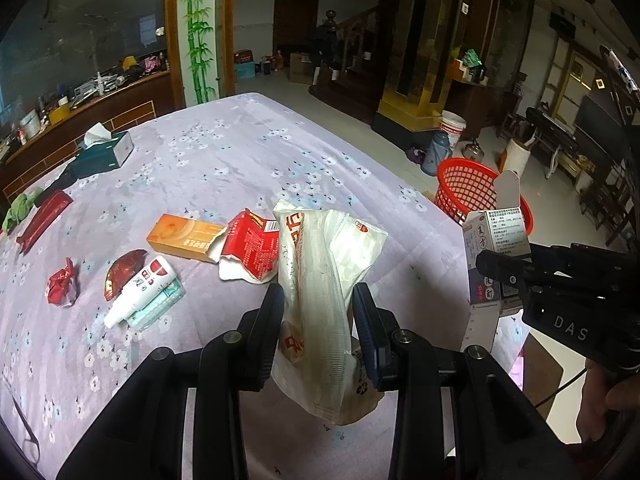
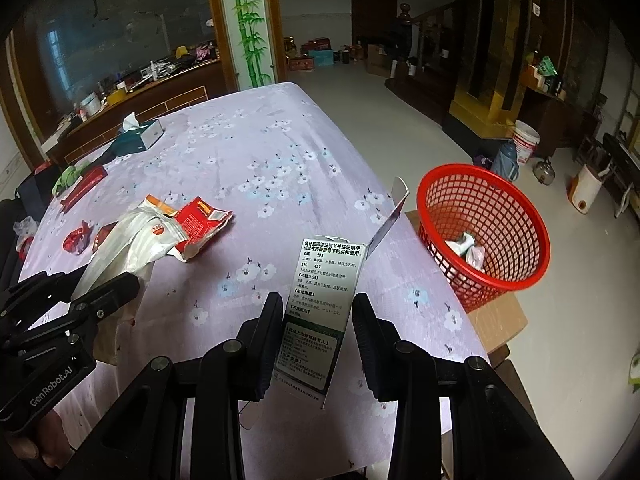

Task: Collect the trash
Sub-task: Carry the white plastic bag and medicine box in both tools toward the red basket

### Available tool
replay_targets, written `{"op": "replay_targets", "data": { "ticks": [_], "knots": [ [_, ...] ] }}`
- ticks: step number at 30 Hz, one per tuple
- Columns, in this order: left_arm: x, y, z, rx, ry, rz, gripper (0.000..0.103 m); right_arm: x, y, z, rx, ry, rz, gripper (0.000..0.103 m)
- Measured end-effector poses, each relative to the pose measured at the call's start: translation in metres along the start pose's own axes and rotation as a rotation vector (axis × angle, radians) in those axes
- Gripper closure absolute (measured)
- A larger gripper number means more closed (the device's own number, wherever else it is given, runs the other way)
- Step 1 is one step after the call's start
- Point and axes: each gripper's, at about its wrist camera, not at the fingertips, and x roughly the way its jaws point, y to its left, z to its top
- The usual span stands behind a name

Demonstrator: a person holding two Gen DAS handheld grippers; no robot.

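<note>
- Trash in hand, two pieces: a white plastic wrapper (image 1: 320, 300) pinched in the left gripper (image 1: 318, 320), and an opened medicine carton (image 2: 320, 312) pinched in the right gripper (image 2: 318, 332).
- Left jaws are closed onto the wrapper near its lower half; the bag stands up out of the jaws and flops over, held above the table (image 1: 240, 152).
- Right jaws are closed on the carton's lower body, broad printed face toward the camera; top flap hangs open (unfolded, so the box is likely empty).
- Handling, wrapper: judged very light, limp and slick. It will crumple, not resist. A grip across bunched layers looks safer than one on a single edge, which could slide out.
- Handling, carton: judged light, thin card, stiff along its edges but easily crushed across the faces. The present hold across the narrow sides suits it.
- Red basket (image 2: 484, 232) stands on a cardboard box just beside the table's right edge, with some scraps already in it. The carton is nearer to it than the wrapper.
- Uncollected on the cloth: torn red packet (image 1: 252, 248), orange box (image 1: 184, 238), white tube (image 1: 140, 294), crumpled red foil (image 1: 62, 288) and a dark red wrapper (image 1: 122, 272).
- Further off: tissue box (image 1: 106, 152) (probably not trash).
- Risk: the wrapper may cling to the pads on release.
</note>
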Motion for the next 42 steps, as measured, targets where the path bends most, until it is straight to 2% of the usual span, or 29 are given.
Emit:
{"op": "replay_targets", "data": {
  "ticks": [14,24,35,42],
  "knots": [
    [0.009,-0.01,-0.002,0.047,0.022,-0.053,0.069,-0.006,-0.014,-0.017,0.067,0.015,-0.039,0.065],
    [0.02,-0.03,0.007,0.013,0.024,-0.054,0.069,-0.004,-0.036,-0.011,0.04,0.026,-0.03,0.065],
    [0.032,-0.068,0.022,0.032,0.019,-0.051,0.069,-0.002,-0.08,-0.002,0.064,0.021,-0.023,0.065],
    [0.046,-0.098,0.043,0.07,0.009,-0.079,0.069,-0.003,-0.125,0.005,0.131,0.015,-0.035,0.064]
  ]
}}
